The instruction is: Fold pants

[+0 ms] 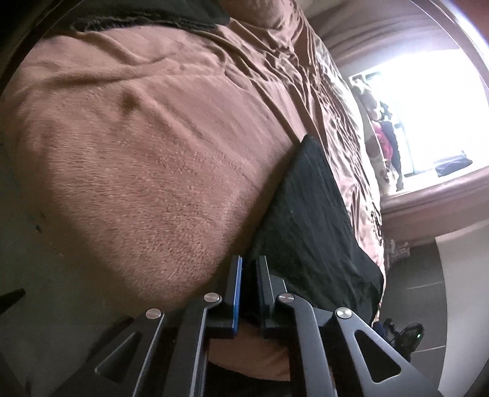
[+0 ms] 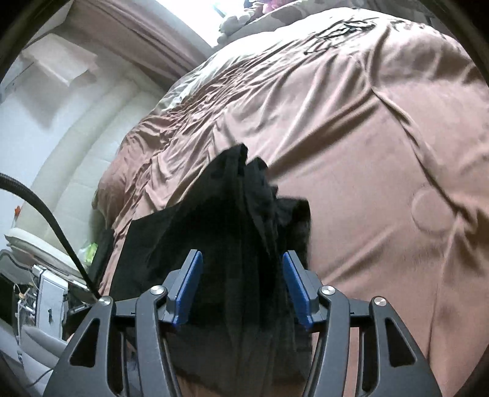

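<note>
The black pants point(image 1: 305, 213) lie on a brown bedspread point(image 1: 137, 152) near the bed's edge. My left gripper point(image 1: 249, 262) is shut on their near edge, with dark cloth pinched between its blue pads. In the right wrist view the pants point(image 2: 238, 207) are bunched into a ridge of folds that runs up between the fingers of my right gripper point(image 2: 241, 259). Its jaws stand open, with a blue pad on each side of the cloth and no clear squeeze on it. A flat part of the pants spreads out to the left on the bedspread point(image 2: 366, 152).
Another black cloth point(image 1: 146, 15) lies at the far end of the bed. A bright window point(image 1: 428, 91) and grey floor tiles point(image 1: 421, 305) are beside the bed. A black cable point(image 2: 55, 220) and cluttered furniture point(image 2: 45, 293) stand at the left.
</note>
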### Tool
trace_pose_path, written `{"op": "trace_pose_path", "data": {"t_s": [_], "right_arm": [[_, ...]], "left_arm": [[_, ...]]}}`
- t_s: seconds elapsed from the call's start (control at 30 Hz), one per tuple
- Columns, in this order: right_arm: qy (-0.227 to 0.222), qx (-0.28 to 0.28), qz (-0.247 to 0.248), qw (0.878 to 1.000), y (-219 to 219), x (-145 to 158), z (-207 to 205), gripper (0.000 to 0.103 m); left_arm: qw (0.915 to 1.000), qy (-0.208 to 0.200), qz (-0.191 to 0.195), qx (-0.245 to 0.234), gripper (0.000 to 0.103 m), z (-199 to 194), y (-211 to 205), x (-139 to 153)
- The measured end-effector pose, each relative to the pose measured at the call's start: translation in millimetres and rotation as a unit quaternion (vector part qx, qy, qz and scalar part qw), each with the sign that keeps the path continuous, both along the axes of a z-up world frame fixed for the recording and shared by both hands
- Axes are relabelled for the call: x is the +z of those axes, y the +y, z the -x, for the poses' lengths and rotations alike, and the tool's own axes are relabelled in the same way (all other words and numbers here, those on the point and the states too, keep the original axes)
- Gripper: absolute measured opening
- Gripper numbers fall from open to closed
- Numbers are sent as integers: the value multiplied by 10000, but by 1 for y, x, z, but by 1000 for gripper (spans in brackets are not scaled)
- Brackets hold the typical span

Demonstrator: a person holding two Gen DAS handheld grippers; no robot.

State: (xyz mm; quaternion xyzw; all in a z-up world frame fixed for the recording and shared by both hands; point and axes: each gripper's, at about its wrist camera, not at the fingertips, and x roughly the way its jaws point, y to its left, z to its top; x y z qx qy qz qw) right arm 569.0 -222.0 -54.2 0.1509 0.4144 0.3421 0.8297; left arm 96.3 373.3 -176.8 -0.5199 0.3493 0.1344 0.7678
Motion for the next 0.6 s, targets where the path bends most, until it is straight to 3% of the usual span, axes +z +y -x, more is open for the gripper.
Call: {"op": "trace_pose_path", "data": {"t_s": [0.33, 0.4, 0.47, 0.6], "right_arm": [[164, 407, 235, 9988, 47, -2, -70, 53], [278, 496, 228, 9981, 56, -5, -85, 57], [356, 618, 211, 9972, 66, -8, -95, 72], [503, 687, 427, 9955, 87, -17, -115, 72]], "left_arm": [[9990, 361, -255, 7, 9, 5, 1, 3], [9986, 411, -326, 1, 9, 6, -1, 3], [9984, 448, -346, -14, 9, 7, -4, 3], [9981, 499, -361, -11, 9, 4, -4, 3]]}}
